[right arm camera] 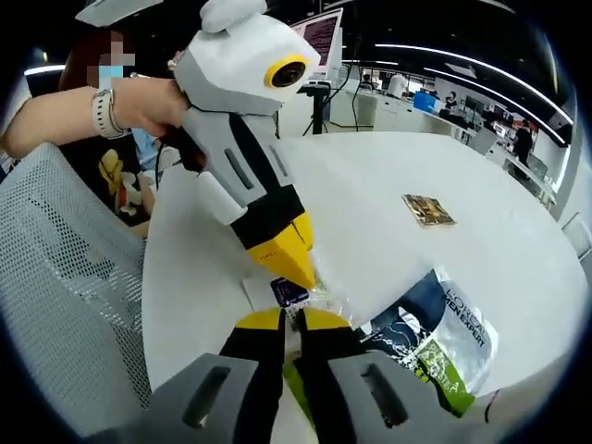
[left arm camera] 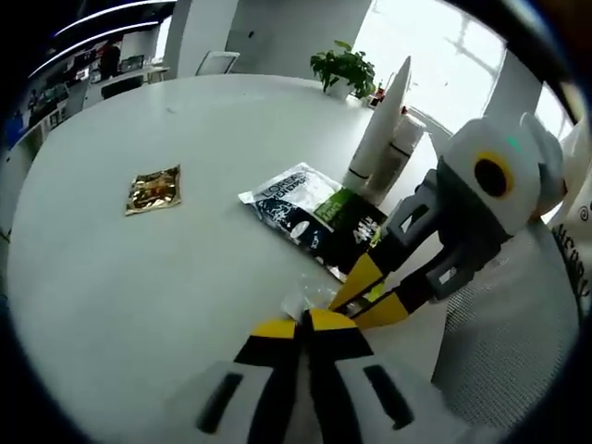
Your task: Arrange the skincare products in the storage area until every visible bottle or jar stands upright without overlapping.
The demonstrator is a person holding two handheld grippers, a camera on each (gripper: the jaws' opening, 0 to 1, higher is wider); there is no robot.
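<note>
Both yellow-tipped grippers meet at one spot on the white round table (left arm camera: 111, 287), beside a dark L'Oréal sachet pack (left arm camera: 319, 217). Left gripper (left arm camera: 305, 326), seen from its own view: jaws pressed together with no visible gap; whether anything is pinched between them cannot be told. Right gripper (left arm camera: 365, 301), entering that view from the right: tips nearly together, pointing down at a small crinkled clear wrapper (left arm camera: 301, 301) just beside the near end of the sachet pack. In the right gripper view, the right gripper (right arm camera: 294, 322) shows its jaws drawn close; the left gripper (right arm camera: 294, 268), held in a person's hand (right arm camera: 148, 102) wearing a wristwatch, points its tips at a small dark sachet (right arm camera: 289, 293) that lies between the two grippers, touching the clear wrapper.

Relative to the sachet pack: two white skincare bottles (left arm camera: 384, 129) stand upright just beyond its far end, touching each other; a small gold foil packet (left arm camera: 154, 190) lies flat, well apart to its side; a potted plant (left arm camera: 344, 69) stands farther off, at the table's far edge. A white mesh chair (right arm camera: 65, 277) sits beside the table.
</note>
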